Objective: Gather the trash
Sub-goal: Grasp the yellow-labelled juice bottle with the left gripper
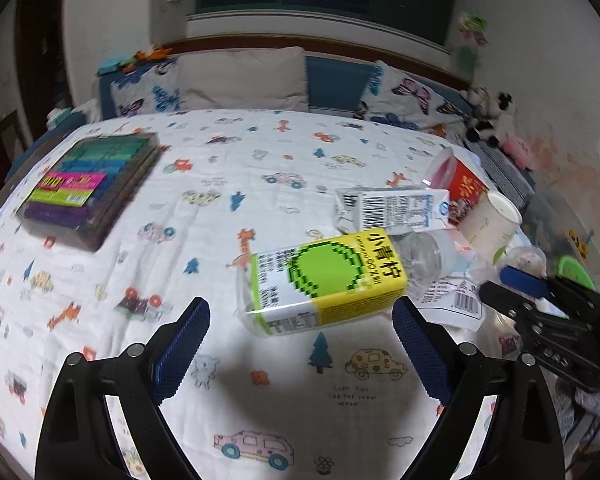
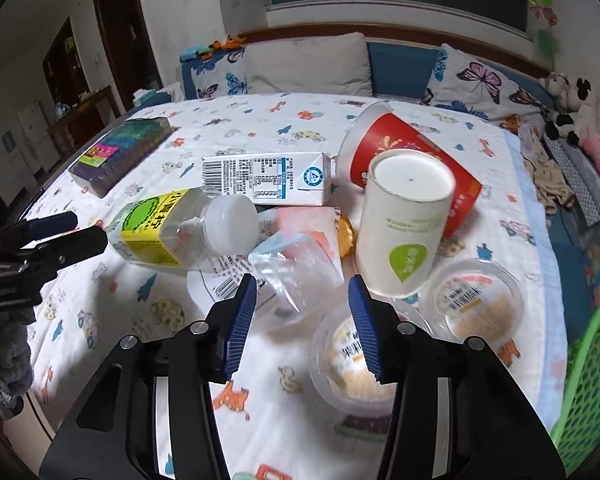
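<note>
A clear bottle with a yellow-green label (image 1: 324, 280) lies on its side on the bed; it also shows in the right wrist view (image 2: 168, 232). My left gripper (image 1: 300, 344) is open, its fingers just short of the bottle on either side. My right gripper (image 2: 302, 320) is open over a crumpled clear plastic bag (image 2: 296, 268). Around it lie a white milk carton (image 2: 264, 178), a white paper cup (image 2: 404, 224), a red paper cup (image 2: 404, 144) and two lidded plastic tubs (image 2: 476, 300) (image 2: 348, 364).
A green mesh basket (image 2: 592, 380) stands at the right edge. A flat box of coloured pens (image 1: 88, 184) lies at the far left of the bed. Pillows and plush toys (image 2: 576, 116) line the headboard. The printed bedsheet (image 1: 228, 208) covers the bed.
</note>
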A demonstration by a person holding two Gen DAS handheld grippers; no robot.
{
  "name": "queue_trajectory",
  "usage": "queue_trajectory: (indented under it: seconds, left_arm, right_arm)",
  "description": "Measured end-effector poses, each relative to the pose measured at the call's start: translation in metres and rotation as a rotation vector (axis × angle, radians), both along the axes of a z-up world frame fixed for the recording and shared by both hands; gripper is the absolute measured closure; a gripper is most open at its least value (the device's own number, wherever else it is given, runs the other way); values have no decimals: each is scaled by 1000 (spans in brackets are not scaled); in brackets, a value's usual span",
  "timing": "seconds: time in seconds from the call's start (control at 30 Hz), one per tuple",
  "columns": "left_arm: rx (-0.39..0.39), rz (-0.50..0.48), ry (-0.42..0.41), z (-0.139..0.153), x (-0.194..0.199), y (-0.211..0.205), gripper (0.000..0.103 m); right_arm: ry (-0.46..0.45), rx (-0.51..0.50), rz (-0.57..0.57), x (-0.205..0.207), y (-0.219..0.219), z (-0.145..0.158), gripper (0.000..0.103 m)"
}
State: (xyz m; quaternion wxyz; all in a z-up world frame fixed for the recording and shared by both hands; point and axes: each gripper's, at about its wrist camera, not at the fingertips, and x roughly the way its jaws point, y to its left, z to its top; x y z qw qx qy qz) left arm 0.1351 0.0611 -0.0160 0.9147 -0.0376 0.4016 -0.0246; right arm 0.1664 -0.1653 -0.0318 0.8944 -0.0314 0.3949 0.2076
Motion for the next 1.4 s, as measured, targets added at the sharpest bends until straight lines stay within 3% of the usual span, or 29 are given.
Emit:
queue_trajectory:
  seconds: [0.13, 0.23, 0.53, 1.0, 1.4]
  left_arm:
    - [55, -74, -6, 0, 8, -10, 13]
    - [55, -136, 17, -4, 17, -15, 13]
    - [137, -215, 63, -14, 42, -21, 13]
    - [134, -500, 137, -24, 76, -29, 10]
    - [107, -596, 159, -31, 89, -37, 10]
  right_arm:
    - [10, -16, 5, 7, 4, -5, 57]
    - [10, -17, 5, 9, 3, -6, 58]
    - [17, -45, 18, 14, 8, -11, 55]
    - [16, -70, 47, 11, 7, -8, 61]
    - [33, -110, 51, 18, 12, -14, 52]
